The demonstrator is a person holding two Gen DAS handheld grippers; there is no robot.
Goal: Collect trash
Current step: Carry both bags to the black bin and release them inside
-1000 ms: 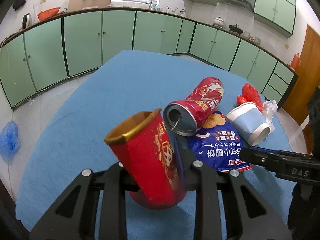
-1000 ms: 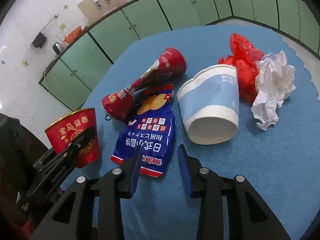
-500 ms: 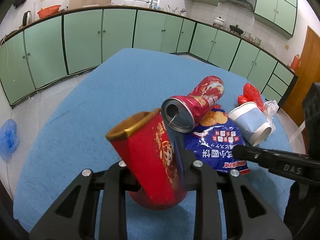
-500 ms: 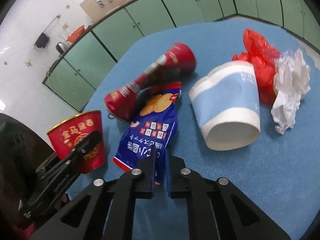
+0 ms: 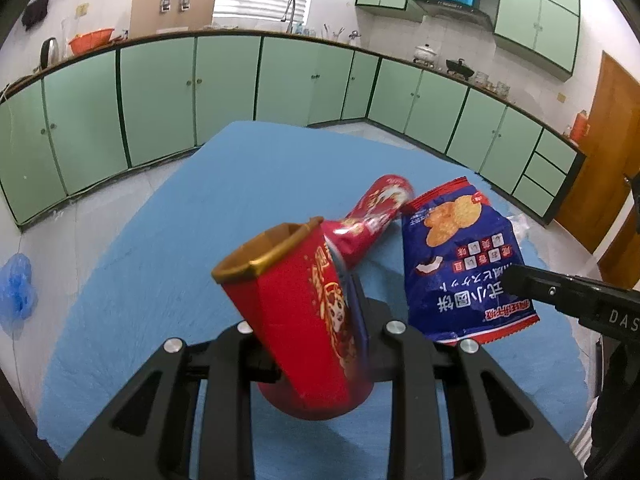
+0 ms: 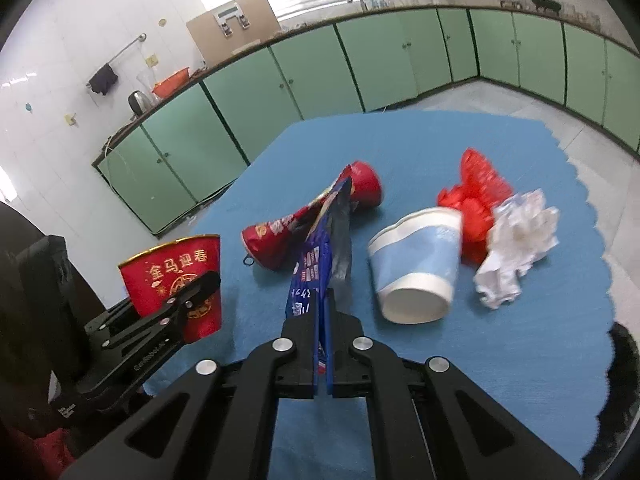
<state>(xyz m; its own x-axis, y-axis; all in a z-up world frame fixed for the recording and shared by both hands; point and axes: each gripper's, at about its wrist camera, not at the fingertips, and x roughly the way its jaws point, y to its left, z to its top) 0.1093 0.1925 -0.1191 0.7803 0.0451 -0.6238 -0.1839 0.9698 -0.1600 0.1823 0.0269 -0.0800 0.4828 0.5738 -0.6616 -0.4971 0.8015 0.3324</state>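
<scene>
1. While the blue cloth-covered table (image 6: 500, 360) fills most of both views, the trash lies on its middle, with green kitchen cabinets (image 5: 160, 100) behind.
2. Clamped on the red paper cup (image 5: 304, 320), the left gripper (image 5: 316, 328) holds it tilted, its gold rim crushed out of round; the jaws are narrow, just as a second ago.
3. Pinched on the lower edge of the blue snack bag (image 6: 320, 256), the right gripper (image 6: 322, 312) has its jaws pressed nearly together. A second ago they stood apart over the bag, which lay flat on the cloth; now it hangs lifted, edge-on in the right view.
4. A red crushed can (image 6: 288, 232) lies on its side behind the bag.
5. Right of it rests a blue-and-white paper cup (image 6: 416, 264), tipped over, touching a red plastic bag (image 6: 476, 196) and crumpled white paper (image 6: 516, 240).
</scene>
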